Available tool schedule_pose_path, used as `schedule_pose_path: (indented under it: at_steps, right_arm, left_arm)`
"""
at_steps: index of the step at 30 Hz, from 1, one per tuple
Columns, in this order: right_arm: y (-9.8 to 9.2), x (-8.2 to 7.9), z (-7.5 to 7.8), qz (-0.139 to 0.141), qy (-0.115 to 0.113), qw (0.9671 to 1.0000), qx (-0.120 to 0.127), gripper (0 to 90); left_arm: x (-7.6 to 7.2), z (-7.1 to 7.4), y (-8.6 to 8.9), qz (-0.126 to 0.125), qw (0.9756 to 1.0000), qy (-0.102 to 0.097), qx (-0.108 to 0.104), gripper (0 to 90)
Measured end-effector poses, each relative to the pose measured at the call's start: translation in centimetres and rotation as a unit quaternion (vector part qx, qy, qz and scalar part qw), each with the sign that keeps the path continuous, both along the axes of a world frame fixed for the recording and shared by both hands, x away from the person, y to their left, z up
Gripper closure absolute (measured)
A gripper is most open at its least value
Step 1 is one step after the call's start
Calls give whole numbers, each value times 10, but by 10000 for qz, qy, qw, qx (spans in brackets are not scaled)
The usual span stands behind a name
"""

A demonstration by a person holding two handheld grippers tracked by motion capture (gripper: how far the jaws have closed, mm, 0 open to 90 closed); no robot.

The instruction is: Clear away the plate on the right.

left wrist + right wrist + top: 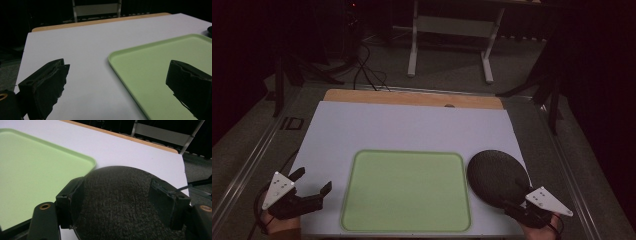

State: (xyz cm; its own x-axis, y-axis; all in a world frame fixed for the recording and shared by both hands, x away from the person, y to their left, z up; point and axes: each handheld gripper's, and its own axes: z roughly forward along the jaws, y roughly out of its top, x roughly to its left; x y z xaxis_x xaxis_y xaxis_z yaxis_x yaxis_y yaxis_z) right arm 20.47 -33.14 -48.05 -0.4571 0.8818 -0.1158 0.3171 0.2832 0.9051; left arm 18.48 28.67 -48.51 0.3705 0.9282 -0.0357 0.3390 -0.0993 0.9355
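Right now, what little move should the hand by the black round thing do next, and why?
Probably close the right gripper on the black disc's near edge: its jaws stand open on either side of that edge, not yet pinching it, and the green tray beside it lies bare.

A white sheet covers the desk (412, 127), leaving a wooden strip bare at its far edge. On the floor beyond the desk stands a white metal frame (452, 37), with dark cables (367, 70) trailing left of that frame.
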Motion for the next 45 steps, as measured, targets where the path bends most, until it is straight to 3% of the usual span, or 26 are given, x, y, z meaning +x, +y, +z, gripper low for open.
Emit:
schedule_pose_path:
  at_steps: [3, 9, 24, 29, 33, 45]
  right_arm:
    - [0, -1, -1, 9, 13, 10000, -32, 301]
    - [-1, -1, 0, -3, -27, 10000, -26, 308]
    - [7, -2, 6, 62, -35, 9993, -380, 331]
    - [10, -1, 9, 157, -5, 9974, -703, 338]
    - [9, 2, 9, 210, 232, 9957, -868, 346]
    - [-6, -3, -4, 369, 550, 9871, -1459, 423]
  left_arm:
    - [-1, 2, 0, 9, 10000, -81, -44, 32]
    - [-2, 1, 1, 6, 10000, -55, -68, 32]
    - [0, 1, -3, -107, 9999, -90, -28, 32]
    - [-1, 1, -3, -122, 9998, -119, -52, 33]
    - [0, 1, -4, -135, 9998, -136, -68, 32]
    - [1, 0, -6, -170, 9998, -108, -54, 32]
